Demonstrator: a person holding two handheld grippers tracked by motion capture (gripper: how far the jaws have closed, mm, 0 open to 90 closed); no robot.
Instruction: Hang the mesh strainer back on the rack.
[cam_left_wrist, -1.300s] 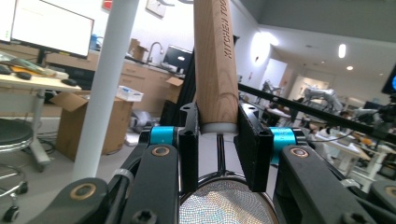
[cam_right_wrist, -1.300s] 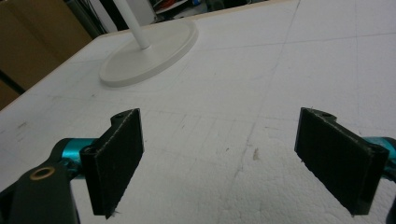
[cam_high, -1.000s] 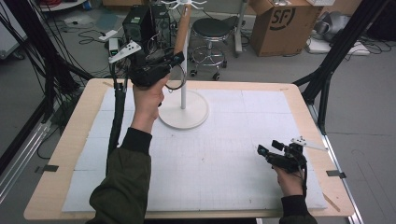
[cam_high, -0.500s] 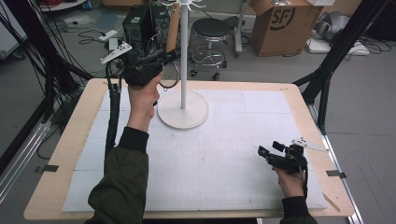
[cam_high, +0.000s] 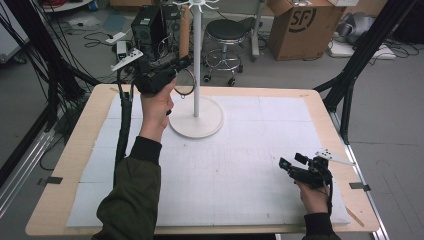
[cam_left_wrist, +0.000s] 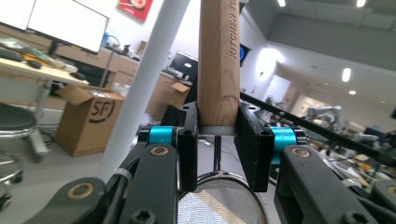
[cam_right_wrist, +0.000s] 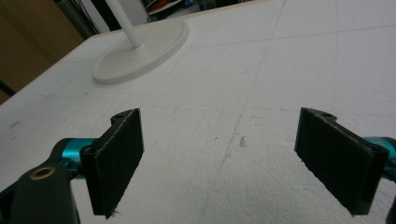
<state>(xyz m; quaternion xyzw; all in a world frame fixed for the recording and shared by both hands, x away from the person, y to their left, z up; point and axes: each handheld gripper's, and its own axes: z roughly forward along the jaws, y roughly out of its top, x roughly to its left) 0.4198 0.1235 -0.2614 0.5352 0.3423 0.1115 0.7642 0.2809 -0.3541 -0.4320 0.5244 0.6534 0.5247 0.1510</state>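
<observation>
Two grippers in play. Left gripper (cam_left_wrist: 217, 140) has its jaws clamped on the wooden handle (cam_left_wrist: 218, 60) of a small mesh strainer (cam_high: 184, 82), gripping the handle's lower end where a pale collar meets the wire stem; the mesh bowl (cam_left_wrist: 217, 200) hangs below the jaws. In the high view the strainer is raised off the table, handle upright, at about 9 o'clock from the white pole (cam_high: 196, 60) of the hook stand, just beside it.

Right gripper (cam_high: 300, 170) rests low at roughly 4 o'clock on the white mat (cam_high: 240, 165), jaws spread wide, nothing between them.

Handling judgement: light, rigid handle; smooth wood could slip or pivot under the bowl's weight. The mesh probably dents easily, so hold the handle only. The present grip near the collar looks sound for steering.

Stand base (cam_high: 196, 119) is well apart from the right gripper.
</observation>
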